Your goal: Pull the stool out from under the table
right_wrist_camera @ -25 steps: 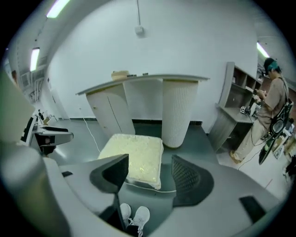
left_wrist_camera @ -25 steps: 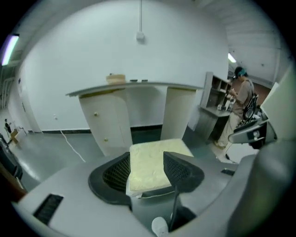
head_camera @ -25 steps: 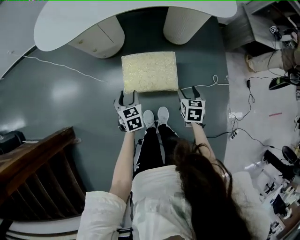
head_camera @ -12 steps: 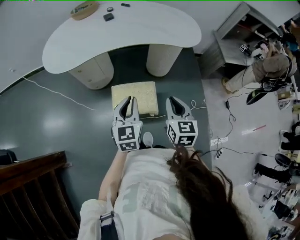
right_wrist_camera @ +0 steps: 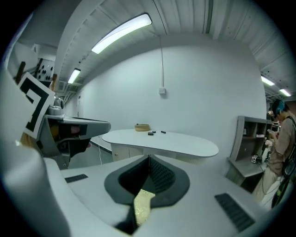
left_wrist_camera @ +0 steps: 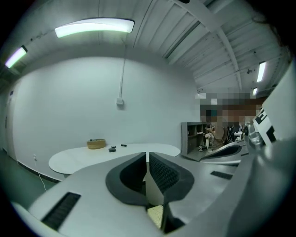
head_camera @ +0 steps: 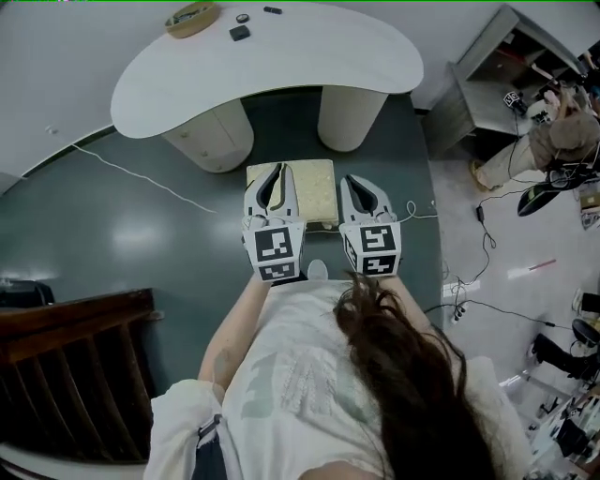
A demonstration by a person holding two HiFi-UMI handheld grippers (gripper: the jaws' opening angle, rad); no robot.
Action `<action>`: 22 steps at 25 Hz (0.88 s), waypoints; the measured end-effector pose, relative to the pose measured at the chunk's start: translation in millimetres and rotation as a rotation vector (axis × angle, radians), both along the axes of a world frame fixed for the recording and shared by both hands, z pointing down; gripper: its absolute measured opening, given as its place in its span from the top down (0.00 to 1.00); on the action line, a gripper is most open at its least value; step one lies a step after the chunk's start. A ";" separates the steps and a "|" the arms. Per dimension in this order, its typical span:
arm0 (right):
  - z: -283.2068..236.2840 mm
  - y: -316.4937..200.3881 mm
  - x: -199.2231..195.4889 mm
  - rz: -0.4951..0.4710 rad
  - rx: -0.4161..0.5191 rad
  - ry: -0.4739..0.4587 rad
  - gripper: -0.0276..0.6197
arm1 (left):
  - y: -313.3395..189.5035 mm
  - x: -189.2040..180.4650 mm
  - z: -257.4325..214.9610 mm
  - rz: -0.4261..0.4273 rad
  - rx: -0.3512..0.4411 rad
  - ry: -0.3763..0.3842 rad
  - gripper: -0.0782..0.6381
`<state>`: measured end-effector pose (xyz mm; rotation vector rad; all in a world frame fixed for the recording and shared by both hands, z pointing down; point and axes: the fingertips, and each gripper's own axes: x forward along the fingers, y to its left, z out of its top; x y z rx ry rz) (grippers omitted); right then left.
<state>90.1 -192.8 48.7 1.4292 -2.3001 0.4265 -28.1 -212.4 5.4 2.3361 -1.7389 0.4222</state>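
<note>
The cream cushioned stool [head_camera: 316, 187] stands on the dark floor just in front of the white curved table [head_camera: 281, 56], clear of its two pedestals. My left gripper [head_camera: 276, 174] and right gripper [head_camera: 355, 184] are raised side by side above the stool, apart from it. Both have just closed, with nothing between the jaws. In the left gripper view the ribbed pads [left_wrist_camera: 159, 173] meet, with a sliver of stool [left_wrist_camera: 156, 215] below and the table [left_wrist_camera: 92, 157] beyond. The right gripper [right_wrist_camera: 149, 162] looks the same, over the stool [right_wrist_camera: 142, 203] and facing the table [right_wrist_camera: 171, 141].
A basket [head_camera: 192, 17] and small dark items lie on the table. A white cable [head_camera: 141, 173] crosses the floor at left. A dark wooden railing [head_camera: 66, 347] fills the lower left. A grey shelf unit [head_camera: 492, 84], a seated person [head_camera: 553, 141] and floor cables [head_camera: 459, 286] are at right.
Both grippers rose from the stool's near corners to well above it and their jaws went from open to shut. The view now takes in the whole table.
</note>
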 end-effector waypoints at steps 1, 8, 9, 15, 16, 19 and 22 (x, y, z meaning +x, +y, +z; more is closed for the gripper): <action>0.7 0.0 1.1 0.005 -0.003 -0.007 0.91 | -1.0 0.0 -2.5 0.002 0.006 -0.016 0.83; 2.3 2.0 7.4 0.025 -0.007 -0.038 0.91 | 3.9 -3.3 -8.5 -0.010 -0.005 -0.063 0.83; 3.3 2.6 8.8 0.027 -0.011 -0.040 0.91 | 5.9 -2.6 -7.0 -0.011 -0.010 -0.062 0.83; 6.2 15.2 21.4 0.028 -0.016 -0.021 0.91 | 23.4 8.2 -5.0 0.000 -0.014 -0.080 0.83; 6.1 17.0 22.9 0.031 -0.016 -0.021 0.91 | 25.4 7.9 -5.3 0.001 -0.012 -0.083 0.83; 7.3 20.3 22.1 0.045 -0.018 -0.023 0.91 | 29.4 -0.4 -5.0 -0.006 -0.010 -0.087 0.83; 9.2 23.2 19.7 0.061 -0.023 -0.031 0.91 | 31.5 -8.1 -3.3 -0.010 -0.011 -0.092 0.83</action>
